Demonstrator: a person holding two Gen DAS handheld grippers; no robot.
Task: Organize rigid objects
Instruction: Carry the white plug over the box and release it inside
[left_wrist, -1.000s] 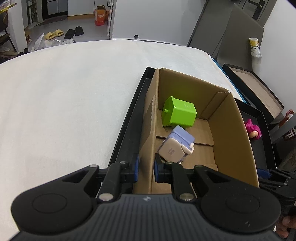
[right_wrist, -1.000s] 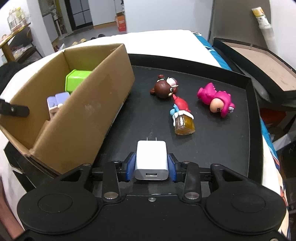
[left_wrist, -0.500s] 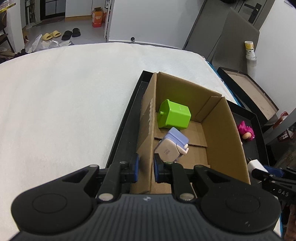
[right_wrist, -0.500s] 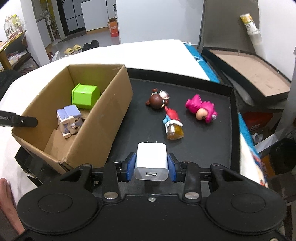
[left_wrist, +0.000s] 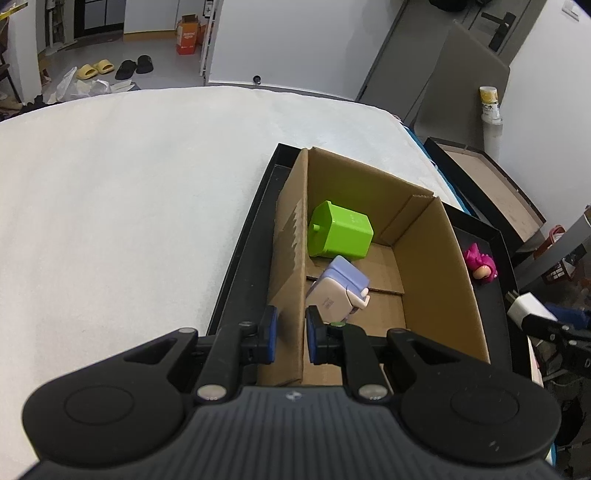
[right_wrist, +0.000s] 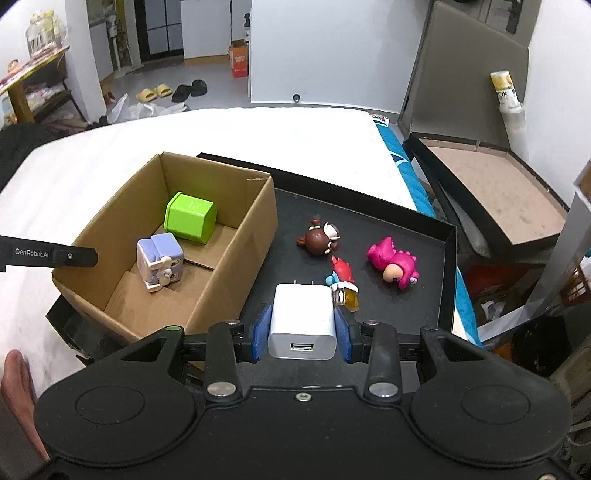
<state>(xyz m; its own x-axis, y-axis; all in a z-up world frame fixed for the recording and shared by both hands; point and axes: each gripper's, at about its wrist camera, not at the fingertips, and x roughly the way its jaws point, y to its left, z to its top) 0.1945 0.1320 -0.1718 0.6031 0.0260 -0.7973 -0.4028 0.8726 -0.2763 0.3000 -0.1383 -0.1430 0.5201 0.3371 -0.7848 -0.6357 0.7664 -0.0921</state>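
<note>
- Left wrist view: my left gripper (left_wrist: 289, 334) has its jaws straddling the near-left wall of the cardboard box (left_wrist: 424, 280), one blue pad outside, one inside, clamped on that wall.
- Inside the box I see a green cube (left_wrist: 341, 230) at the far end and, touching it on the near side, a lilac-and-white cube charger (left_wrist: 338, 293) with small grey print on its white face, too small for me to read.
- The box sits in a black tray (left_wrist: 243, 258) that rests on a white surface (left_wrist: 129, 203).
- At the right edge a pink dinosaur toy (left_wrist: 480, 264) lies on the tray, and the white USB charger (left_wrist: 530, 310) shows there, held in the other tool.
- A tube (left_wrist: 489, 103) in the far background carries lettering I can only partly make out.
- Right wrist view: my right gripper (right_wrist: 302, 330) has its jaws clenched on the white USB charger, prongs pointing away, USB port facing me, raised above the tray beside the box's right wall.
- On the tray beyond it lie a brown bear figure (right_wrist: 319, 238), a small red-and-blue figure with an amber jar (right_wrist: 343, 282) and the pink dinosaur toy.
- The left tool's finger over the box's left rim reads "GenRobot.AI".
</note>
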